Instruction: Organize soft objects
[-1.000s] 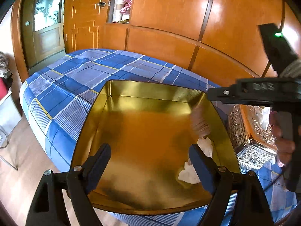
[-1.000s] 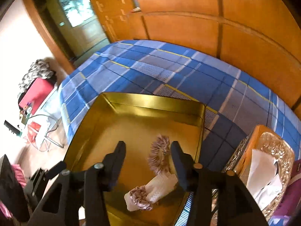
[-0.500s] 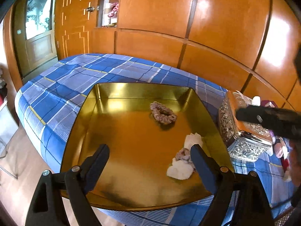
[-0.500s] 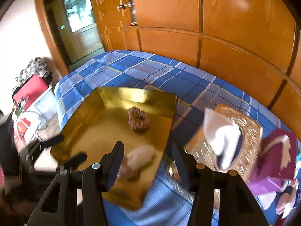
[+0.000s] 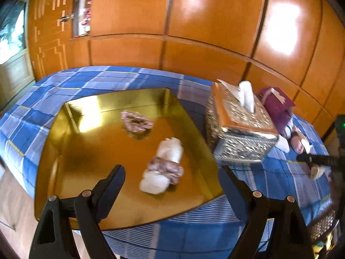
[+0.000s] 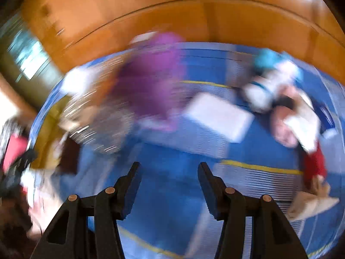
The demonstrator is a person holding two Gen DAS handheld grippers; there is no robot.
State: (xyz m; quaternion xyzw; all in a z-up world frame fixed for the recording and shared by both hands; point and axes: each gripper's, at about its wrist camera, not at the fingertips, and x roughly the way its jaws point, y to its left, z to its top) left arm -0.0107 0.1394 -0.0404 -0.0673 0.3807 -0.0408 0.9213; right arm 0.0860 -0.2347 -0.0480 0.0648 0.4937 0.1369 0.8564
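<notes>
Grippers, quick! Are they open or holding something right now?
Left gripper: open, holding nothing, above the gold tray.
Right gripper: open, holding nothing, above the blue bedspread.

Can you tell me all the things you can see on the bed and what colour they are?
Tray: one, gold, on the bedspread.
Scrunchie: one, pinkish, loose in the tray.
White roll: one, scrunchie round its middle, in the tray.
Tissue box: one, orange and silver, right of the tray.
Purple item: one, behind the box.
Bedspread: one, blue checked.
More soft things, blurred, in the right wrist view.
Left gripper: black, open.
Right gripper: black, open, empty.
</notes>
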